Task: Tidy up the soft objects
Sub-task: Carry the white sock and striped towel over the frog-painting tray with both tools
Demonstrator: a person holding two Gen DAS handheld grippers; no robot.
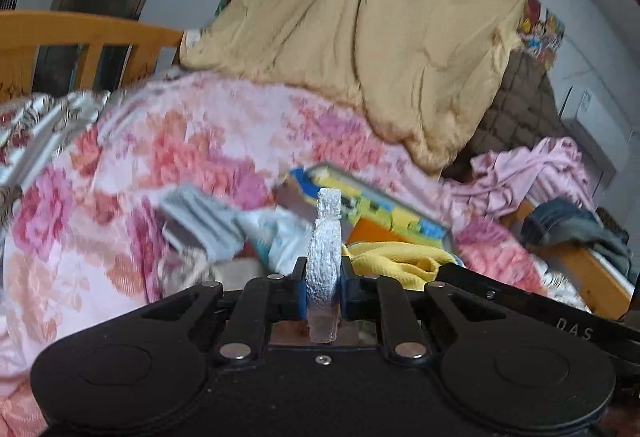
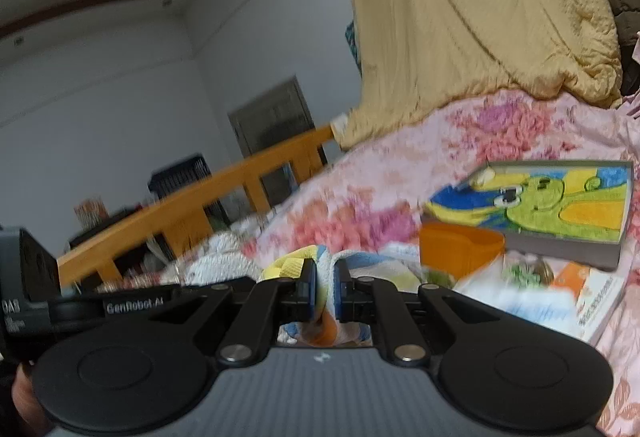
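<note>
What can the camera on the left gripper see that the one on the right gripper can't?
Only the left wrist view shows the left gripper shut on a white textured cloth, plus a pink garment and jeans.

Only the right wrist view shows the right gripper shut on a multicoloured towel, and an orange container.

Both show the tan quilt, floral bedspread, wooden bed rail and cartoon box.

The bedspread point(image 1: 200, 141) is pale pink with red, orange and purple flowers, the quilt point(image 1: 360, 37) behind it plain tan. The towel point(image 1: 324, 261) is white, the cloth point(image 1: 396, 257) yellow, the cup point(image 2: 456, 249) orange
</note>
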